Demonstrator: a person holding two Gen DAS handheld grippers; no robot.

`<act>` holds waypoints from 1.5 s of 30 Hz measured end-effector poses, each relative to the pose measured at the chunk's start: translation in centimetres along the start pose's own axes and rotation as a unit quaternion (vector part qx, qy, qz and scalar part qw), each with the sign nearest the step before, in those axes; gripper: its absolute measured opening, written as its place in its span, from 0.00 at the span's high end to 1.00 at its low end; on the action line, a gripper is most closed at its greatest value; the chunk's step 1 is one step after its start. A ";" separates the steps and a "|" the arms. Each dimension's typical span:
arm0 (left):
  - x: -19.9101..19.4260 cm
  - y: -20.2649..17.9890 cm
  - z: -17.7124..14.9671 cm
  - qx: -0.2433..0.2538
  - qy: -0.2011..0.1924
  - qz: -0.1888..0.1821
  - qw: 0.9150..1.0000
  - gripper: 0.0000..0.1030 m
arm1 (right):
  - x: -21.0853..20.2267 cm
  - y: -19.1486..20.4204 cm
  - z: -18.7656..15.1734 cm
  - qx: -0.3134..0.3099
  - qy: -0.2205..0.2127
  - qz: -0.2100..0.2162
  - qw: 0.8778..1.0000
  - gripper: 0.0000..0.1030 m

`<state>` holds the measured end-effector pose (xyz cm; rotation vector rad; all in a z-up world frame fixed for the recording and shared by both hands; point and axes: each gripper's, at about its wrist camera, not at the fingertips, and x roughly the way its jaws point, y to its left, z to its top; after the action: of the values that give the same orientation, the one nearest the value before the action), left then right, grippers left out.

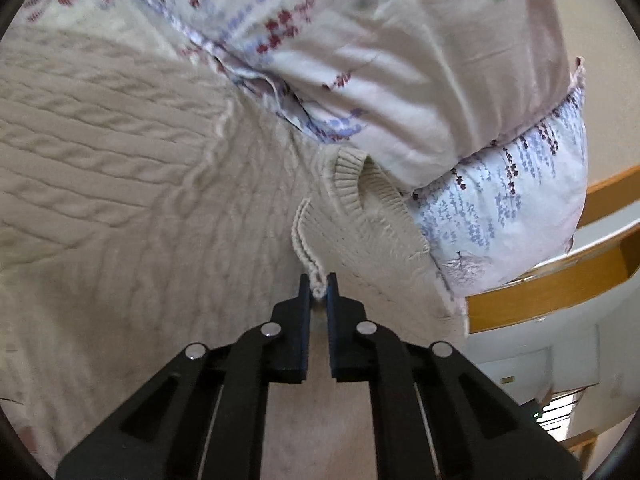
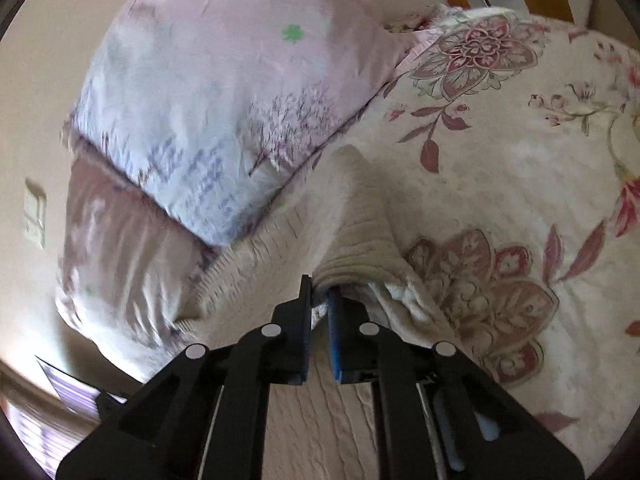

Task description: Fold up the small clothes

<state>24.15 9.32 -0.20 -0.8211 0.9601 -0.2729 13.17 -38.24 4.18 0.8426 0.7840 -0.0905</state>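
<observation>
A beige cable-knit sweater (image 1: 132,184) lies spread on the bed and fills the left wrist view. My left gripper (image 1: 319,286) is shut on a knitted edge of the sweater, near its ribbed opening (image 1: 360,188). In the right wrist view the same sweater (image 2: 352,216) rises in a fold. My right gripper (image 2: 320,292) is shut on that fold's ribbed edge, lifting it off the bedspread.
A pink and lilac floral pillow (image 1: 400,80) lies just beyond the sweater; it also shows in the right wrist view (image 2: 224,112). A flowered bedspread (image 2: 520,160) covers the bed at right. A wooden bed frame (image 1: 560,280) runs along the right.
</observation>
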 end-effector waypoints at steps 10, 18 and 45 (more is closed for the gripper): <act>0.0 1.1 0.3 0.008 0.015 0.018 1.000 0.91 | 0.2 -0.9 -0.3 -0.003 -0.037 -0.077 0.996 0.75; -11.0 6.5 0.1 -0.001 -0.040 -0.017 0.999 0.57 | -1.0 -2.5 -0.4 0.028 -0.011 -0.058 0.998 0.55; -24.7 24.4 5.1 -0.287 -0.221 0.043 0.931 0.82 | -2.5 7.1 -6.3 -0.145 0.047 0.004 0.988 0.27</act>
<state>10.89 41.76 -1.08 -1.3041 0.6435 0.2822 10.29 -29.58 7.76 0.5766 0.8590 0.0712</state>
